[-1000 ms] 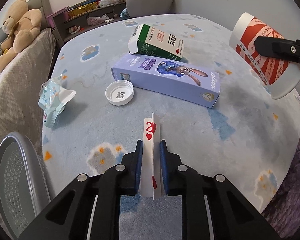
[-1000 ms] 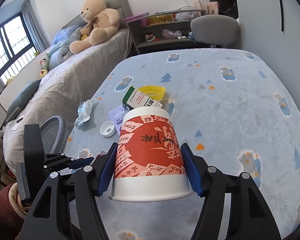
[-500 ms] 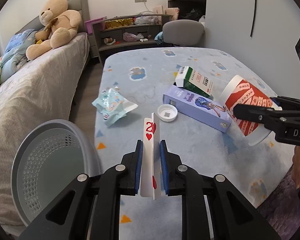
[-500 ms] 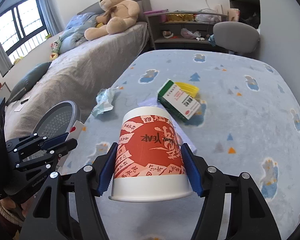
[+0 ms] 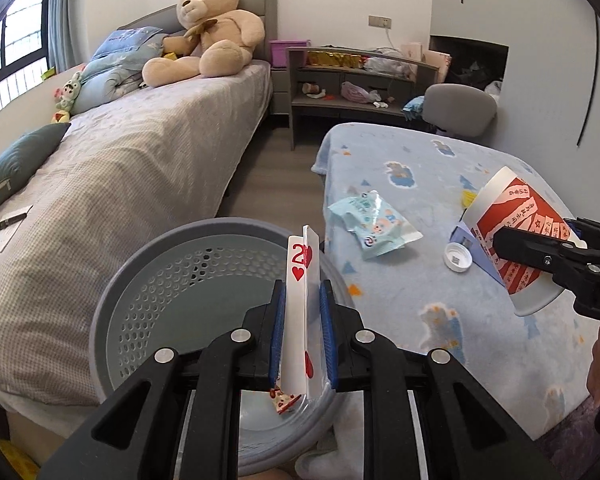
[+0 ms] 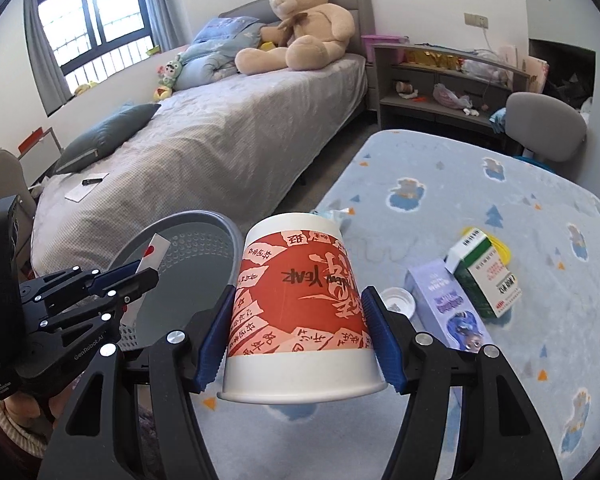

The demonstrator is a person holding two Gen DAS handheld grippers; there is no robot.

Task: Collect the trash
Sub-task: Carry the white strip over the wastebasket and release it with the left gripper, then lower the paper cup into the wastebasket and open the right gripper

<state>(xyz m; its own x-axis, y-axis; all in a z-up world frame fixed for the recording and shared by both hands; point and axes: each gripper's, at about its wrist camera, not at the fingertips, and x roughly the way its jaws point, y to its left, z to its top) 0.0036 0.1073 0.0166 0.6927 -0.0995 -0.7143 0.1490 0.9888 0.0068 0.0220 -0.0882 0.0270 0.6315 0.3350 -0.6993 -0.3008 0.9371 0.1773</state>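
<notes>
My left gripper point(image 5: 300, 300) is shut on a folded playing card, a two of hearts point(image 5: 298, 276), and holds it over the grey perforated trash basket point(image 5: 172, 296). A small red scrap point(image 5: 284, 400) lies in the basket. My right gripper point(image 6: 300, 308) is shut on an upside-down red and white paper cup point(image 6: 296, 300), above the table's left edge, beside the basket point(image 6: 196, 256). The cup point(image 5: 516, 232) and the left gripper point(image 6: 112, 284) show in each other's views.
On the blue table cover point(image 6: 460, 200) lie a blue wrapper point(image 5: 374, 226), a white lid point(image 5: 458, 257), a purple box point(image 6: 452, 312) and a green carton point(image 6: 486, 272). A bed point(image 5: 120, 168) with a teddy bear stands left of the basket. A shelf and chair stand behind.
My left gripper has swung left with the card, from over the table to over the basket. My right gripper has moved left with the cup toward the basket.
</notes>
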